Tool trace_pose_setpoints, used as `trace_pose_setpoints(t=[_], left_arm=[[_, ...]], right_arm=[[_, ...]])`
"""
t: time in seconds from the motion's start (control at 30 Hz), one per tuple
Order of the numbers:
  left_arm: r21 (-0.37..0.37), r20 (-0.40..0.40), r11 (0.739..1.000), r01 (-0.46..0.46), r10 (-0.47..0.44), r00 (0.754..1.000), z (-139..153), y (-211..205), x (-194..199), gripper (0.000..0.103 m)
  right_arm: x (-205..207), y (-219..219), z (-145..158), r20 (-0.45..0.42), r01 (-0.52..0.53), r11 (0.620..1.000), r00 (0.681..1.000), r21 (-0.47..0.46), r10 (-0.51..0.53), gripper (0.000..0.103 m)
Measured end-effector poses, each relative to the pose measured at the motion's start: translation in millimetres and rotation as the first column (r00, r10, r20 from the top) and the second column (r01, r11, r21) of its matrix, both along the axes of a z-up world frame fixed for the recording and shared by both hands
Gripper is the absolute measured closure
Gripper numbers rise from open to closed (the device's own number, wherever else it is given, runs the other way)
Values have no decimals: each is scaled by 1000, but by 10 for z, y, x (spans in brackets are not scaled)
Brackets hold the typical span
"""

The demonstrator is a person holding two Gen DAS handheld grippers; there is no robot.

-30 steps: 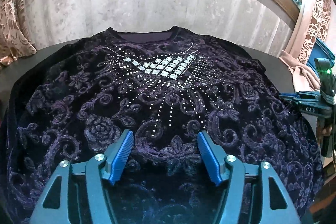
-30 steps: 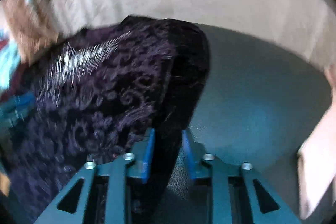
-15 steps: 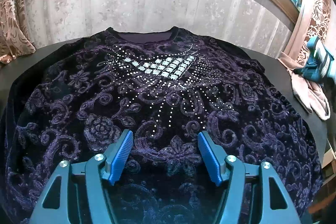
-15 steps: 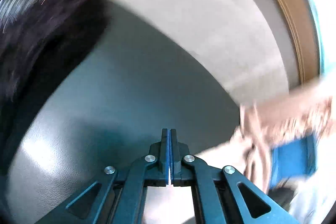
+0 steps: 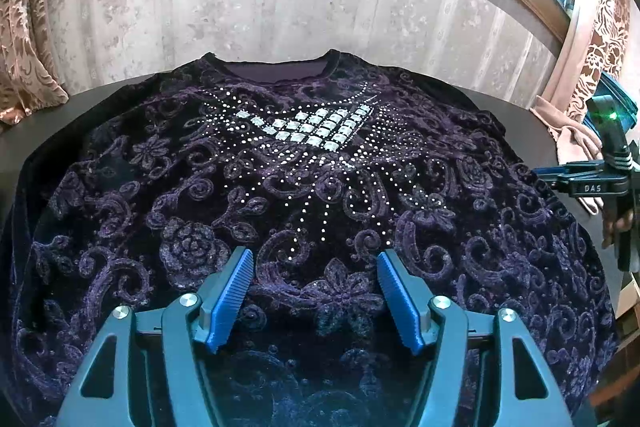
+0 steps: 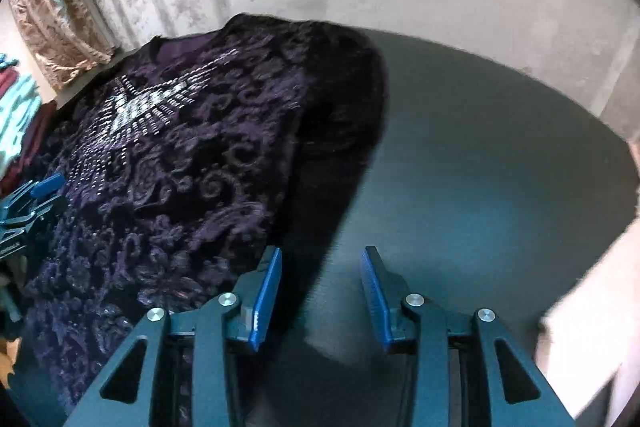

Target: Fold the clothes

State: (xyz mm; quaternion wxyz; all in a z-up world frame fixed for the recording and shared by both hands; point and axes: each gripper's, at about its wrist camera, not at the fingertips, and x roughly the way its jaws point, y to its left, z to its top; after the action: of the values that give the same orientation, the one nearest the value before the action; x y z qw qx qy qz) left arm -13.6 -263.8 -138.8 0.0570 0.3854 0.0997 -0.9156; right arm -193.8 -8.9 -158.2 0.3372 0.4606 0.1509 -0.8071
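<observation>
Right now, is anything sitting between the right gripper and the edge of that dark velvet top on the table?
Nothing visible. The right gripper has just been opening, with nothing between its fingers, right at the side edge of the velvet top; beyond is only bare dark table.

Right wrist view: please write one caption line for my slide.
Open right gripper, jaws just opened, nothing between them, above the dark table beside the purple velvet top.

right gripper over the sweater's edge

the right gripper, jaws just opened and parted, hovers above the dark table. between them lies the black edge of the purple velvet sweater, unpinched. the left gripper shows at far left.
</observation>
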Motion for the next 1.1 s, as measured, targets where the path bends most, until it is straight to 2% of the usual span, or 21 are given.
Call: trace_pose_setpoints(t=[0.07,0.13,0.17,0.3,0.4,0.47,0.5,0.53,0.6,0.67,0.7,0.8,0.83,0.87,0.9,0.93,1.0,1.03,1.1], left_arm=[[1,-1,1000,0,0,1000,-2,-4,-3,37],[2,-1,1000,1,-1,1000,-4,-6,-4,37],[3,-1,1000,1,-1,1000,-5,-7,-5,36],[4,-2,1000,3,-3,1000,-7,-10,-10,36],[7,-4,1000,3,-3,1000,-10,-14,-10,36],[11,-5,1000,4,-4,1000,-14,-20,-11,36],[12,-6,1000,5,-5,1000,-16,-21,-13,36],[13,-7,1000,5,-5,1000,-17,-23,-15,36],[13,-7,1000,6,-5,1000,-19,-24,-20,36],[13,-7,1000,6,-5,1000,-21,-25,-26,36],[12,-7,1000,6,-6,1000,-21,-24,-30,36],[12,-7,1000,2,-2,1000,-25,-26,-45,36],[12,-7,1000,0,0,1000,-28,-25,-54,36],[13,-8,1000,-1,1,1000,-32,-22,-65,36],[14,-9,1000,-2,3,1000,-36,-18,-77,36],[14,-9,1000,-3,3,1000,-41,-15,-91,36],[11,-7,1000,-5,5,1000,-44,-1,-113,36],[5,-8,999,-39,39,999,-49,11,-131,36],[-5,-5,999,-49,49,999,-52,35,-162,36]], right_arm=[[24,-93,-18,-38,-18,1000,999,21,19,64],[62,-236,-38,-83,-52,997,995,57,56,80],[125,-346,-48,-119,-78,991,989,111,91,97],[370,-688,-75,-233,-169,918,936,358,263,99],[387,-723,-145,-270,-182,809,882,558,385,99],[368,-678,-244,-277,-172,716,841,677,464,100],[325,-640,-303,-279,-149,657,820,739,500,100],[234,-592,-344,-281,-110,607,812,787,511,100],[-63,-405,-279,-308,-10,582,841,813,444,99],[-312,-219,-71,-374,97,618,864,780,337,99],[-401,-113,60,-412,151,634,865,758,286,99],[-619,238,475,-524,312,658,839,685,148,99],[-692,354,614,-558,364,661,823,656,101,95],[-764,471,752,-591,415,661,805,626,54,90],[-796,584,906,-594,435,690,804,579,-9,72],[-782,660,1020,-564,420,736,823,530,-63,45],[-707,737,1171,-500,382,813,856,440,-131,24],[-646,728,1216,-485,365,839,863,403,-143,24],[-511,598,1206,-419,300,893,897,336,-143,24]])
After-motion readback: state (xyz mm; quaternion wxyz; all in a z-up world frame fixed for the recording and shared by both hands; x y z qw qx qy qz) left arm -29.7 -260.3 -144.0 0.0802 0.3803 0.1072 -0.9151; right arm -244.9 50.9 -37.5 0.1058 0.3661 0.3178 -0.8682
